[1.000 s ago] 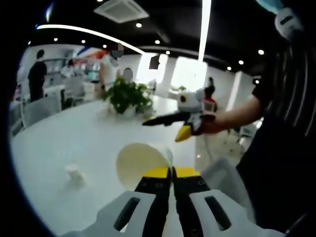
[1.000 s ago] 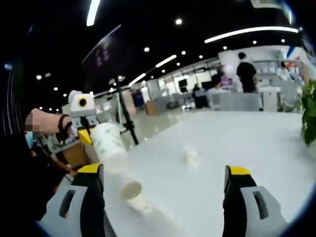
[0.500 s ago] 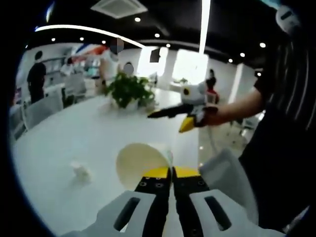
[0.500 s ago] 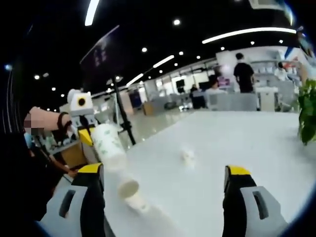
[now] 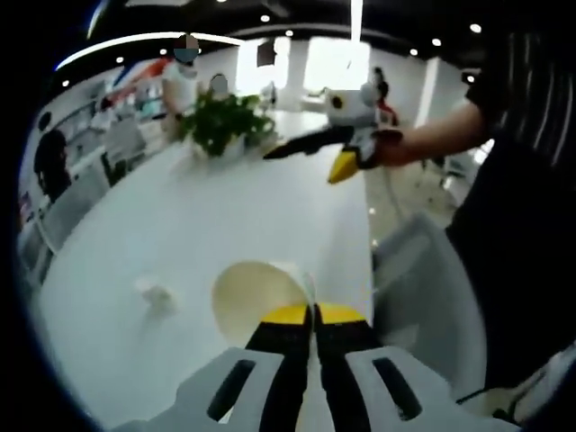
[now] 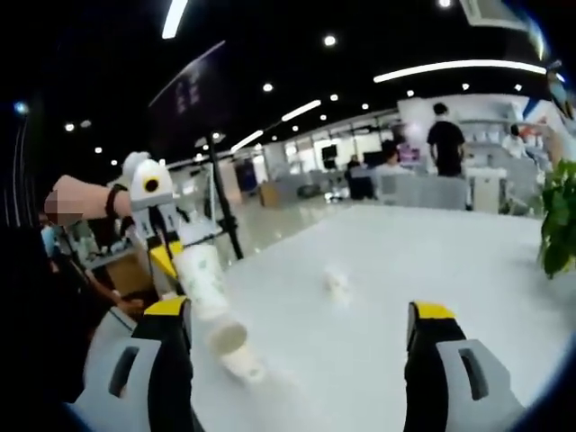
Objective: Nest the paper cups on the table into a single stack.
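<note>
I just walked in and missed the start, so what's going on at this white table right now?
A person is stacking paper cups with two handheld grippers. The left gripper is shut on the rim of a paper cup, held up over the white table. The right gripper is open and holds nothing. Another cup lies on its side on the table below the held one, and a small cup sits farther out.

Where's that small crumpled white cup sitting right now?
In the left gripper view, the small crumpled white cup sits on the white table, left of the cream paper cup in the left claw.
</note>
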A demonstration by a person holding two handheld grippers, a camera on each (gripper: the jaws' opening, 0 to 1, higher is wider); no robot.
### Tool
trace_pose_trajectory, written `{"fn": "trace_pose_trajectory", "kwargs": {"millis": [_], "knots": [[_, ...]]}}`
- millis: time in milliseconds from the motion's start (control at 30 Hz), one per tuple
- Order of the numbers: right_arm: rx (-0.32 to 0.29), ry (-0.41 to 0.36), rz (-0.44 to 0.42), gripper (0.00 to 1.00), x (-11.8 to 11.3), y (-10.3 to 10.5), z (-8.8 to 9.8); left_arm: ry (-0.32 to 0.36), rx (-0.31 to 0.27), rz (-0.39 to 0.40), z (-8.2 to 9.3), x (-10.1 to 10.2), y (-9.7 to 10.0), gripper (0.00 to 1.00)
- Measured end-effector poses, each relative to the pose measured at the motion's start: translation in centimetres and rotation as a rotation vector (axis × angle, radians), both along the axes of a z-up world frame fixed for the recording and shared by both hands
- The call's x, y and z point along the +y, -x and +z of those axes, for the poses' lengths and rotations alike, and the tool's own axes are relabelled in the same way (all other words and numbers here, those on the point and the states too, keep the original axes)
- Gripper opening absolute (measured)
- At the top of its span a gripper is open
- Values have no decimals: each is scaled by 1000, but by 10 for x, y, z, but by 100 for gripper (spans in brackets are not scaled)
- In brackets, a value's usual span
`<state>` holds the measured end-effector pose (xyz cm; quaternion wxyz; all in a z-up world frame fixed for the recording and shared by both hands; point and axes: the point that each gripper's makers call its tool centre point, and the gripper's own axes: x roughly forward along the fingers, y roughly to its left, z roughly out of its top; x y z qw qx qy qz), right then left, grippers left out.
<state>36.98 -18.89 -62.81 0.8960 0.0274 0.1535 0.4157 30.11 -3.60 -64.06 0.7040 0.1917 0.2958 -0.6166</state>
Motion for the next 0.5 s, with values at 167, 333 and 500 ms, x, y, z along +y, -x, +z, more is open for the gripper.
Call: {"fn": "trace_pose_trajectory", "kwargs": {"millis": [167, 333, 500], "knots": [[3, -5, -7, 97, -4, 2, 0, -61, -24, -31, -10, -2, 2, 0], [0, -3, -19, 97, -7, 4, -2, -120, -41, -87, -18, -2, 8, 0], [-4, 2, -22, 97, -8, 5, -2, -244, -101, -148, -34, 8, 8, 0]]}}
